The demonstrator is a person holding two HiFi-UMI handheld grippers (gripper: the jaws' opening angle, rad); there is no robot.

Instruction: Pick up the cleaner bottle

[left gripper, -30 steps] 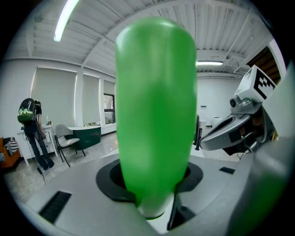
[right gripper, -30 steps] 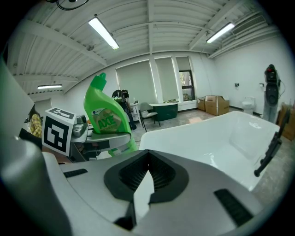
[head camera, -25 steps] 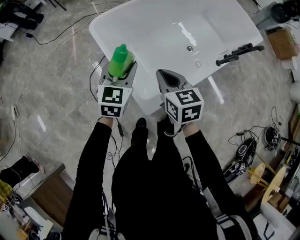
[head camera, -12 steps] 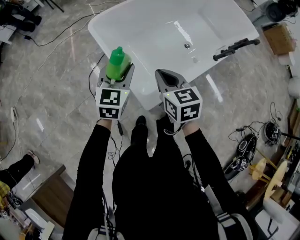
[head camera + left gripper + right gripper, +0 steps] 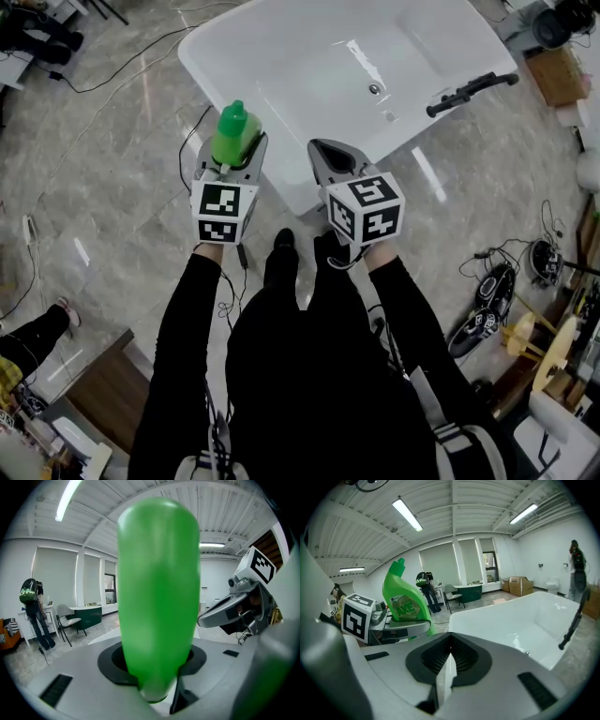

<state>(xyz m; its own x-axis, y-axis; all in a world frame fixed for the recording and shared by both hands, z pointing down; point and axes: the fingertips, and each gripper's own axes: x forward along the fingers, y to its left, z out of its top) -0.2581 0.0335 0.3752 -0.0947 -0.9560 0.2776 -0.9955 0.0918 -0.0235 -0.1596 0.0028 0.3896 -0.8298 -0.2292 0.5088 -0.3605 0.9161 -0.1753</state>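
— Where's the cleaner bottle (image 5: 234,127)?
— Upright in the left claw (image 5: 232,150), pinched between its jaws, above the floor (image 5: 112,178) beside the bathtub (image 5: 281,56).
— And the right claw (image 5: 330,152)?
— Pressed together, just alongside.

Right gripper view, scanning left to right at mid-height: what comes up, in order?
Marker cube → green cleaner bottle → white bathtub → black fixture on the tub's rim.

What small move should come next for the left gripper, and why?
Probably carry the green cleaner bottle forward over the white bathtub: the left gripper is shut on it, upright above the floor, and the tub lies just ahead.
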